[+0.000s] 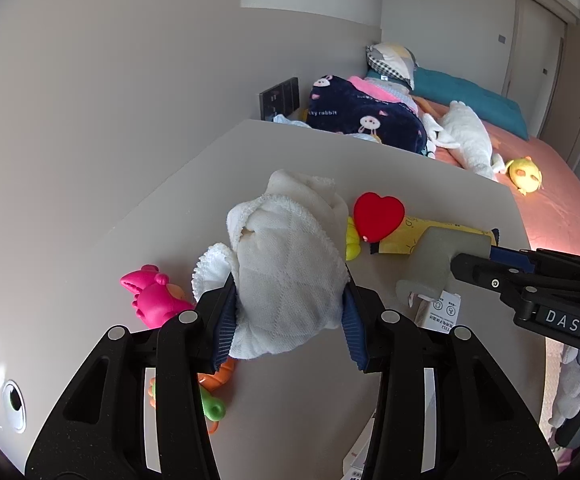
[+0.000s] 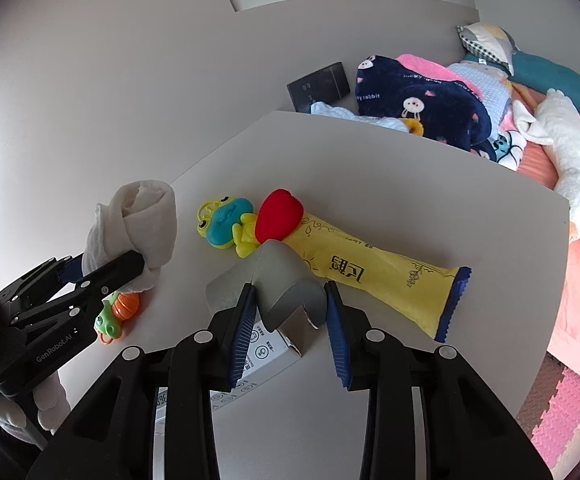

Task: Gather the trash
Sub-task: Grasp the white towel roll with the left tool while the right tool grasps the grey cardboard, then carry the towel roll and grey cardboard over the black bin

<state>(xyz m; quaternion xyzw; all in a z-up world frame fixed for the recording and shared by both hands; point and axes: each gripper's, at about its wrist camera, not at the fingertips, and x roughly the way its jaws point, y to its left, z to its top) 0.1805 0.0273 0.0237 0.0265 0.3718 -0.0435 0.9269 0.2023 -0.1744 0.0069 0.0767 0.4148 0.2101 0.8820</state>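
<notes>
Two items gripped above the table (image 2: 490,216): left gripper (image 1: 290,312) clamped on a white cloth (image 1: 285,264), lifted; right gripper (image 2: 290,316) closed around a grey foam piece (image 2: 273,284), beside the yellow packet (image 2: 374,280) and frog toy (image 2: 225,224).

frog toy (image 2: 225,222) left of heart (image 2: 279,214), both on wrapper's (image 2: 370,276) end

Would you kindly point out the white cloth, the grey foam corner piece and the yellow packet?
white cloth (image 1: 285,276), left wrist view, middle of the bundle.
grey foam corner piece (image 2: 277,280), right wrist view, its upper face.
yellow packet (image 2: 378,284), right wrist view, middle of its printed side.
</notes>
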